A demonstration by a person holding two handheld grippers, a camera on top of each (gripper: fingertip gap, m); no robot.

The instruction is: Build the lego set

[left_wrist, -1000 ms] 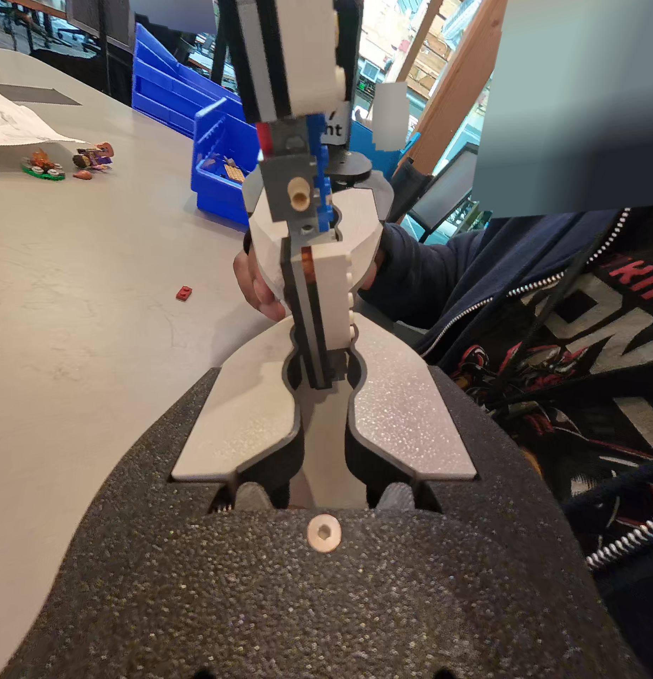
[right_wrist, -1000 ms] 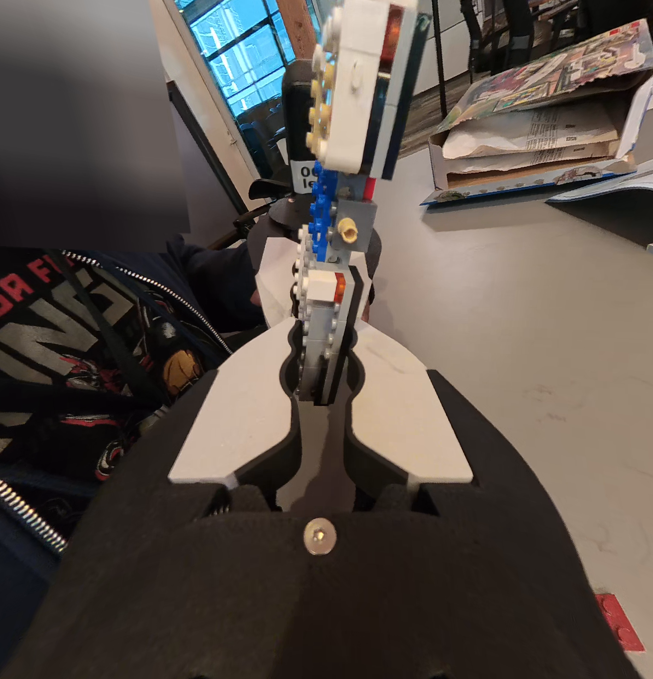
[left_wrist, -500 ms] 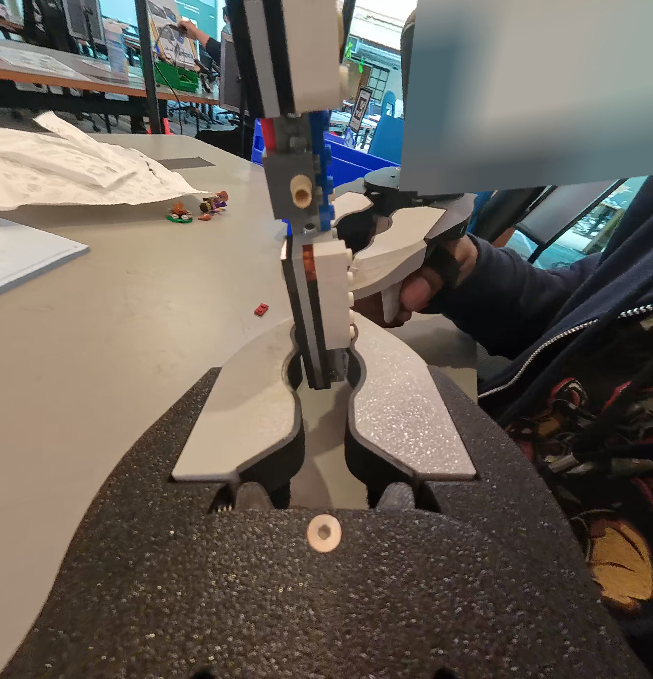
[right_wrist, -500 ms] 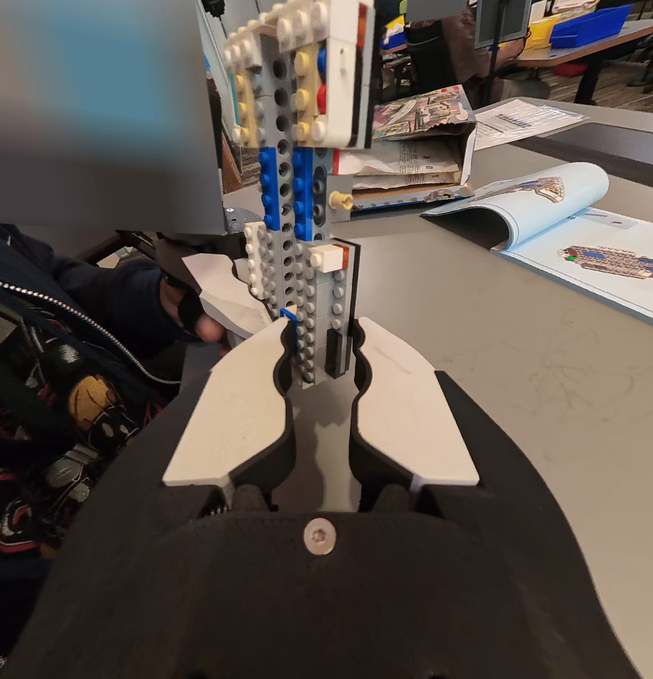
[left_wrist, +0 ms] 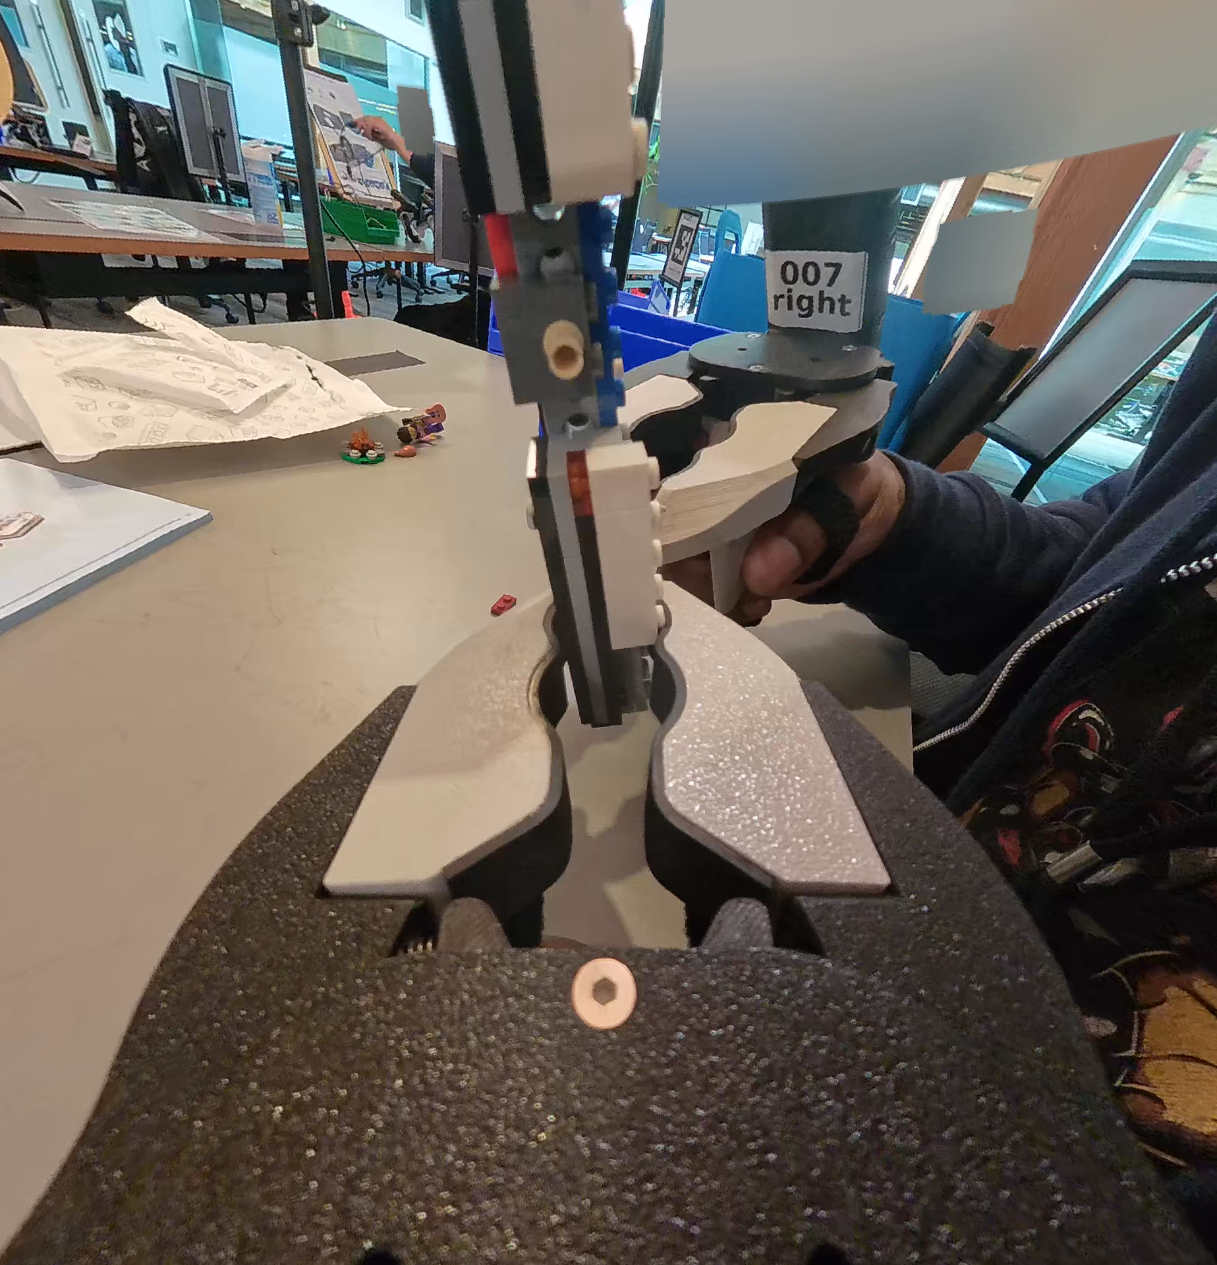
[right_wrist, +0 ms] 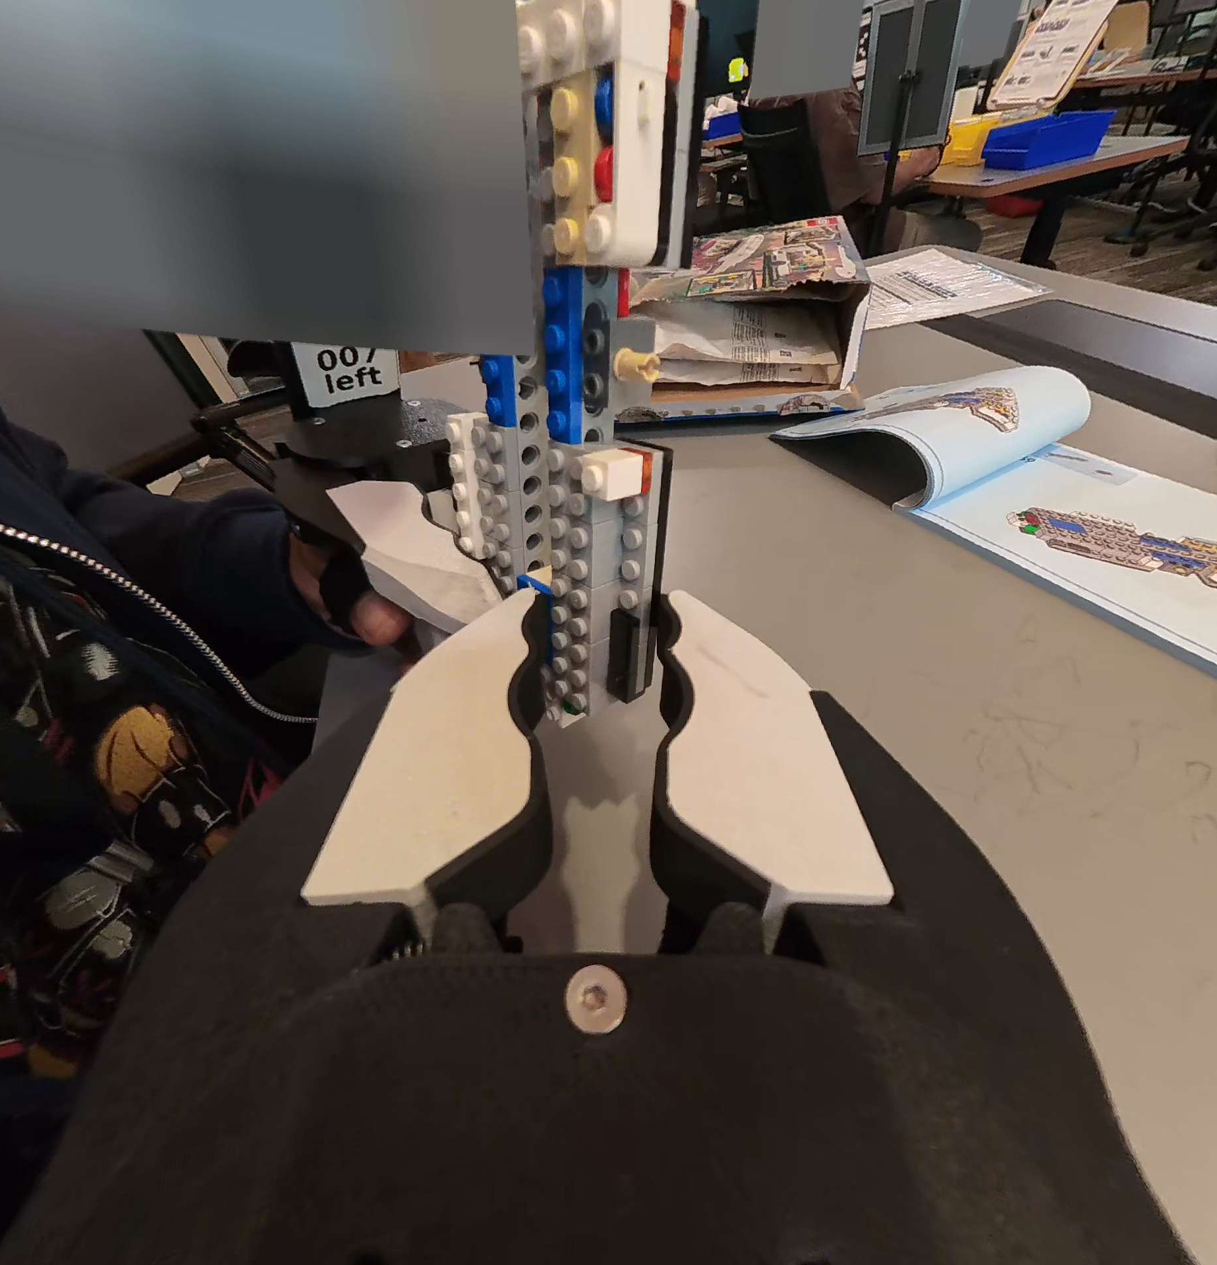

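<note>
Left gripper [left_wrist: 609, 636]: fingers closed on the lower end of a brick model [left_wrist: 619, 534], gripped across its thin side. Both pads are seen pressed to it, black and grey layers on one side, white bricks on the other.

Right gripper [right_wrist: 598, 616]: the same lower end of the brick model [right_wrist: 578, 534] is seen between its fingers, taken across the broad studded face. The blue plate at one side and the black strip at the other lie against the fingertips [right_wrist: 496, 636]; no gap is made out, so it is recorded as pinching the model.

The model is held upright, off the desk [left_wrist: 249, 650], over the desk edge nearest the person. Grey studded body, blue section above, tan peg [left_wrist: 564, 352] sticking out sideways, white block at the top running out of view.

The two grippers meet at the model roughly at right angles. The right hand [left_wrist: 797, 547] and the left hand [right_wrist: 359, 602] are seen on the handles; dark sleeves.

On the desk: a small red plate [left_wrist: 503, 604] just beside the left fingers; small figure parts [left_wrist: 393, 441] and a crumpled white paper bag [left_wrist: 167, 390] toward the far edge; an open instruction booklet [right_wrist: 1002, 493] toward the right edge; an opened cardboard box [right_wrist: 749, 322] at the far edge behind the model; a blue bin [left_wrist: 646, 325] partly hidden behind the model
</note>
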